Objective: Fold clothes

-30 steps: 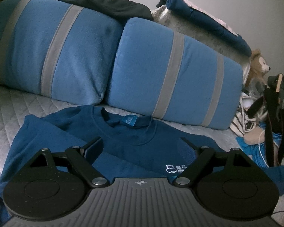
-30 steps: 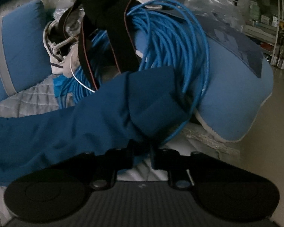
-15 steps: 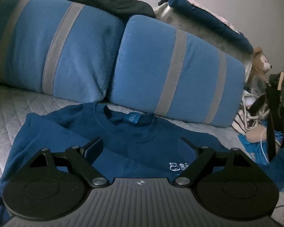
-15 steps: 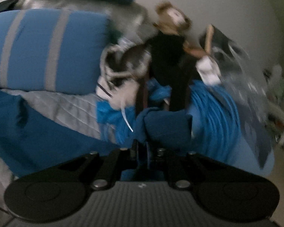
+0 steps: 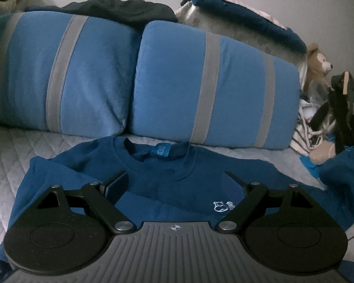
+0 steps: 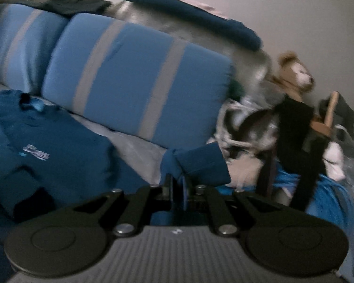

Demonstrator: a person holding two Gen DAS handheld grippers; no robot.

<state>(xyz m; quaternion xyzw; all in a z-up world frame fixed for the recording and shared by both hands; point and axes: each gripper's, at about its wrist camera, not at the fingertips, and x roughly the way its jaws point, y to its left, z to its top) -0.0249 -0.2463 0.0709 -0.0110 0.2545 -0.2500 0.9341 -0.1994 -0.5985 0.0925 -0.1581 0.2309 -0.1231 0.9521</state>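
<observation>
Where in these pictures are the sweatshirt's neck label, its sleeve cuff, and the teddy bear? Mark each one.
Neck label [image 5: 162, 150], left wrist view: on the light blue tag inside the collar.
Sleeve cuff [image 6: 201, 162], right wrist view: on the cuff band, ahead of the shut gripper.
Teddy bear [image 6: 296, 70], right wrist view: on its head.

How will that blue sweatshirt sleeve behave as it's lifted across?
Probably floppy: the sleeve cuff bunches and droops past the shut right gripper. The sweatshirt looks light, lying flat. It may drag and wrinkle on the quilted bed cover.

Dark blue sweatshirt [image 5: 158, 184], grey-striped blue pillows [image 5: 214, 85]
</observation>
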